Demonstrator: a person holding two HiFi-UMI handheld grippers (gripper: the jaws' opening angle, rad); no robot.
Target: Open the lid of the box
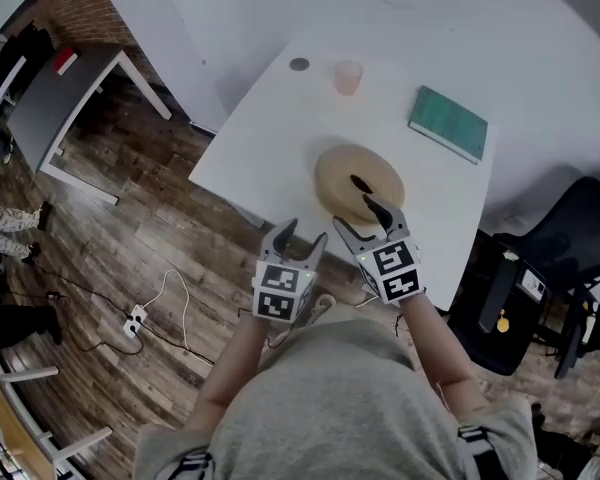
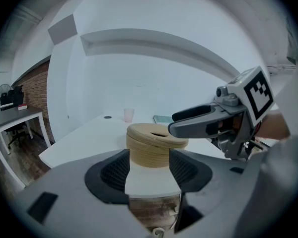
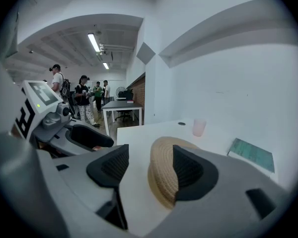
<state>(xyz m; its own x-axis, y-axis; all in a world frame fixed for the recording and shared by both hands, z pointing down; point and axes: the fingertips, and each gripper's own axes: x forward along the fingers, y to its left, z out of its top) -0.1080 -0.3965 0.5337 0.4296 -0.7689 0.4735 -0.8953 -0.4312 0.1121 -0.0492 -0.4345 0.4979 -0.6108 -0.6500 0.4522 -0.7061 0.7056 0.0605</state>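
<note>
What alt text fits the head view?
Seen from above, a person holds the left claw and right claw, both open, at the near edge of a white table, close to a closed round woven box. A pink cup and green book sit farther back.

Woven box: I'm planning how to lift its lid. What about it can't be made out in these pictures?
- Contents: the lid covers the woven box in every view.
- Near edge, head view: behind the right gripper.
- One side, right gripper view: behind one of its jaws.
- Dark mark on lid: too small to tell hole from handle.
</note>
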